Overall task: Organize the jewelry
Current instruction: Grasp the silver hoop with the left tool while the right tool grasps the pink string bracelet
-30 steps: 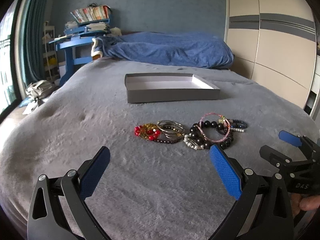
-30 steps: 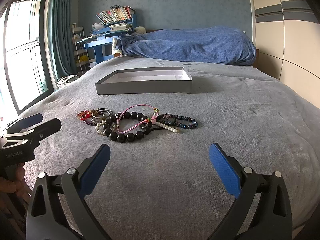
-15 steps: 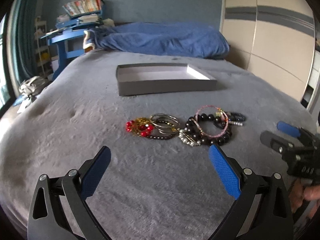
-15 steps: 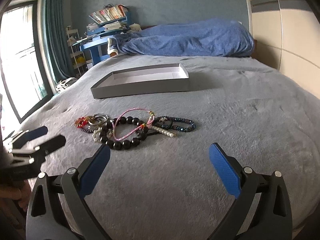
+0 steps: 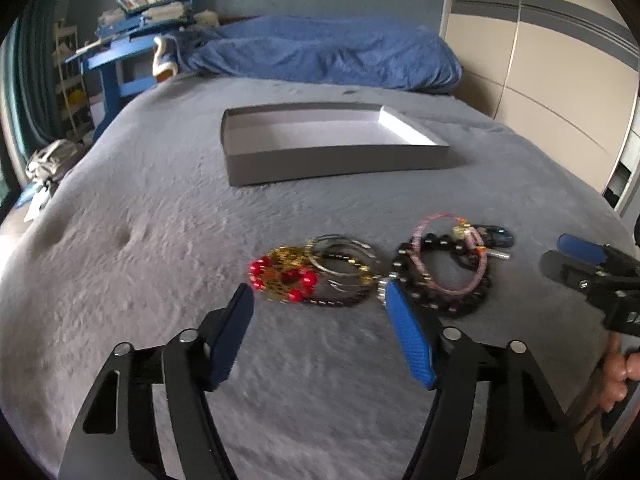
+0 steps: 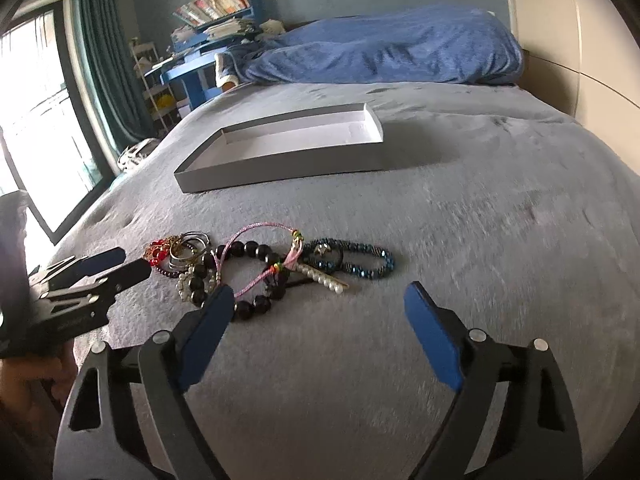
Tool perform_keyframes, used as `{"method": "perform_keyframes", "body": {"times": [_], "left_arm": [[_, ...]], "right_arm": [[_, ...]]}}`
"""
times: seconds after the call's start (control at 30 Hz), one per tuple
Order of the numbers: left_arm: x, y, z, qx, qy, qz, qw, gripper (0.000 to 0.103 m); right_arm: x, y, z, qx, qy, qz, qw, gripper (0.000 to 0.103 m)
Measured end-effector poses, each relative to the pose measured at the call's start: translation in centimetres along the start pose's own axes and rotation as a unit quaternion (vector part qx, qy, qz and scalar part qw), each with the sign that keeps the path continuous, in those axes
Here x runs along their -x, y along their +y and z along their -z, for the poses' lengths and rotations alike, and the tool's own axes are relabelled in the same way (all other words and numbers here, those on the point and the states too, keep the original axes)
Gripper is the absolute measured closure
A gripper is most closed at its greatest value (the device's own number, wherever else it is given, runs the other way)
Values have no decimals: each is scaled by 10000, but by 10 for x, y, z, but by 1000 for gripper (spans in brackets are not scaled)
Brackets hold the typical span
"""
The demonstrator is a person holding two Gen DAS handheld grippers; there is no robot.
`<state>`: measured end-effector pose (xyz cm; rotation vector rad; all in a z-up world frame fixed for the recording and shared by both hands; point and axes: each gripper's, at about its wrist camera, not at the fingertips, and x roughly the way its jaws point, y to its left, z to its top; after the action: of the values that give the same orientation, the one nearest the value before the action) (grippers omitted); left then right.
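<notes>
A pile of jewelry lies on the grey bed cover: a red-and-gold bracelet [image 5: 282, 278], silver bangles [image 5: 340, 258], a black bead bracelet [image 5: 440, 304], a pink cord bracelet [image 6: 260, 256], a blue bead bracelet [image 6: 352, 262] and a pearl clip [image 6: 324, 280]. Behind it stands an empty grey tray [image 5: 336, 160] [image 6: 280, 168]. My left gripper [image 5: 317, 290] hovers at the pile's near edge, its jaws closing, with the red-and-gold bracelet just past the tips and nothing pinched. My right gripper [image 6: 318, 290] is closing too, near the black beads, and holds nothing. Each gripper shows in the other's view [image 5: 554, 252] [image 6: 134, 262].
A blue duvet [image 5: 320, 52] is bunched at the head of the bed. A blue desk with books [image 6: 208, 48] and a window with a teal curtain [image 6: 104, 52] are at the left, wardrobe doors [image 5: 560, 60] at the right. A hand [image 5: 616, 372] holds the right gripper's handle.
Both grippers have come forward to the jewelry pile, which now looks closer. The jaws of both are narrower than before, the left more so.
</notes>
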<state>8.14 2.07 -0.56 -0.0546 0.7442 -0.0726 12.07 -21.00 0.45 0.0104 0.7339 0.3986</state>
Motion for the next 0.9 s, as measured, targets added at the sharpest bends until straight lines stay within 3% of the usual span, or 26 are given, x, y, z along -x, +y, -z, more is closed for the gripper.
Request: {"method": "perform_keyframes", "body": {"times": [0.2,0.3,0.4,0.63,0.9], "left_arm": [[-15,15,-14,-47,169,151,9997,47],[-19,12,-20,-162,175,470,9986,47],[-26,-2,-25,-539,240,544,9968,47],[-53,-16,-28,-1005,642,511,9915,47],[-66,-17,-35,-1133,692,516,9898,51]], "right_arm": [[-3,-10,-13,216,30,49,9998,18],[-5,-18,-17,-16,31,-14,10000,18],[-6,-17,-18,-85,7,-44,10000,17],[-9,-11,-19,-66,40,-84,9999,17],[-14,-9,-21,-82,54,-138,9999,17]]}}
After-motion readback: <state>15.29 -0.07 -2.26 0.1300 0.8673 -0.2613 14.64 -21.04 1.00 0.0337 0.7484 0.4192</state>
